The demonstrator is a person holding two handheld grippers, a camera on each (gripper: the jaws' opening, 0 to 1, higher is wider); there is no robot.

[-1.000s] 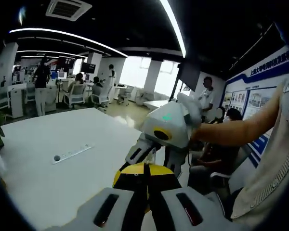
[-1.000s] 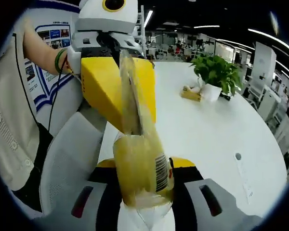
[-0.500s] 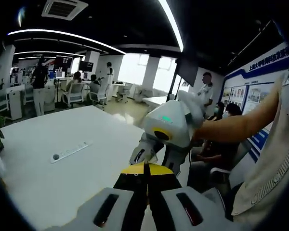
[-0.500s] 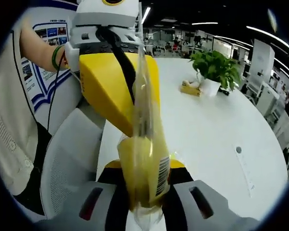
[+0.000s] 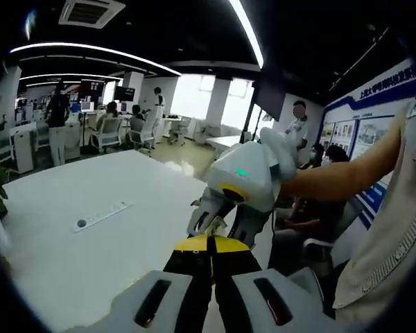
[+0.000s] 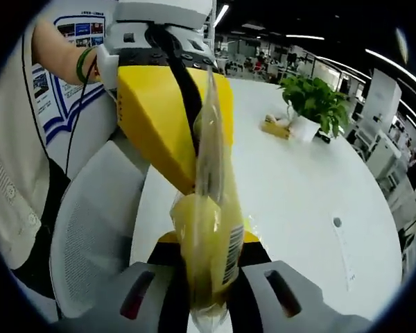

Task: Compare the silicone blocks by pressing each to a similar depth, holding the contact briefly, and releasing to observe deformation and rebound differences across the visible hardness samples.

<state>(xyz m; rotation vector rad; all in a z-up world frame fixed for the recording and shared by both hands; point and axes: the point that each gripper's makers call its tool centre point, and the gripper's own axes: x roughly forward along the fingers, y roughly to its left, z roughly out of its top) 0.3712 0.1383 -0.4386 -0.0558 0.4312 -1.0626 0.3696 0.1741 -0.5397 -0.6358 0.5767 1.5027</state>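
Silicone block (image 6: 206, 260), yellow and bagged, squeezed between right gripper (image 6: 209, 305) jaws, bag top pinched tight by left gripper (image 6: 177, 104) above white table (image 6: 291, 180); probably soft, light, slippery, best held mid-body.

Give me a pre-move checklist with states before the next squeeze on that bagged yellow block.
1. Right gripper grips the bagged yellow block: ok, jaws closed against its sides.
2. Left gripper holds the bag's top: ok, the film runs up into its closed jaws.
3. Block bulges between the right jaws, so pressing is already under way: ok.
4. Press depth matches other samples: cannot tell.
5. White table below has bare room: ok.
6. Potted plant stands far from the grippers: ok.
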